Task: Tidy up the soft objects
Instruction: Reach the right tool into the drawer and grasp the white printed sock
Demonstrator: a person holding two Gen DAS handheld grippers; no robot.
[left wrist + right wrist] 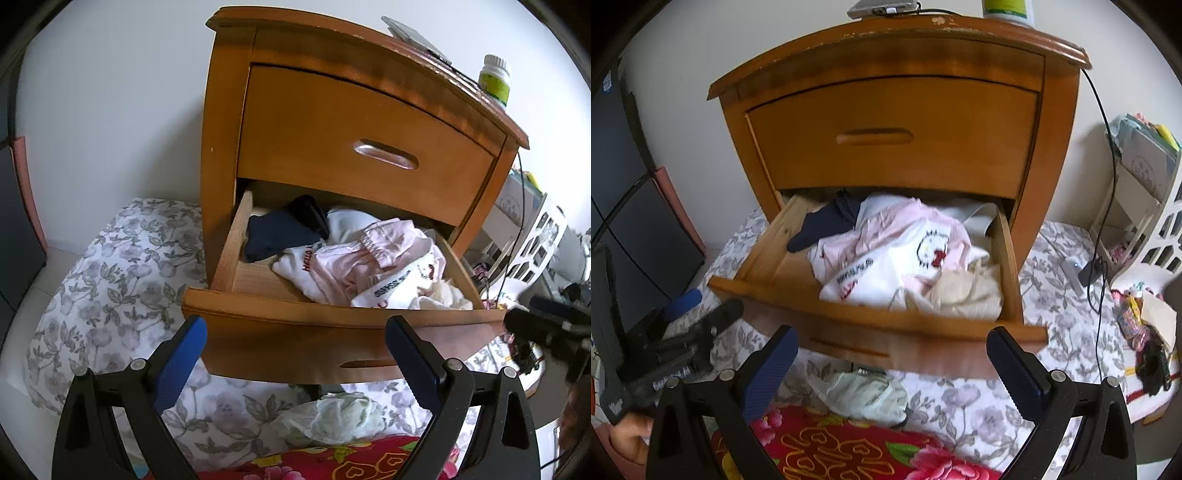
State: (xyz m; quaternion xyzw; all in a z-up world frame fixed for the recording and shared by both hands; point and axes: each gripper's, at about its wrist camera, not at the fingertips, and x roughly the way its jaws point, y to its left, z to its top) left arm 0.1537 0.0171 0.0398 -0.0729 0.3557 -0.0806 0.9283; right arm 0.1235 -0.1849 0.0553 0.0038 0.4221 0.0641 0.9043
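A wooden nightstand [332, 122] [886, 147] has its lower drawer [295, 314] [849, 314] pulled out. Inside lie a dark navy garment [280, 232] [820, 225], pink and white clothes [369, 266] [897, 254] with a cat print, and a cream cloth [967, 291]. A pale green garment [332, 417] [864, 395] lies on the floral sheet below the drawer. My left gripper [295, 339] is open in front of the drawer's face, holding nothing. My right gripper [892, 354] is open too, just before the drawer front. The left gripper also shows at the left of the right wrist view.
A floral sheet [110, 295] [1052, 332] and a red flowered blanket [325, 461] [849, 450] lie below. A green-labelled bottle [495, 79] and a flat device [413, 37] sit on the nightstand. A white shelf [1145, 206], cables and clutter stand at the right.
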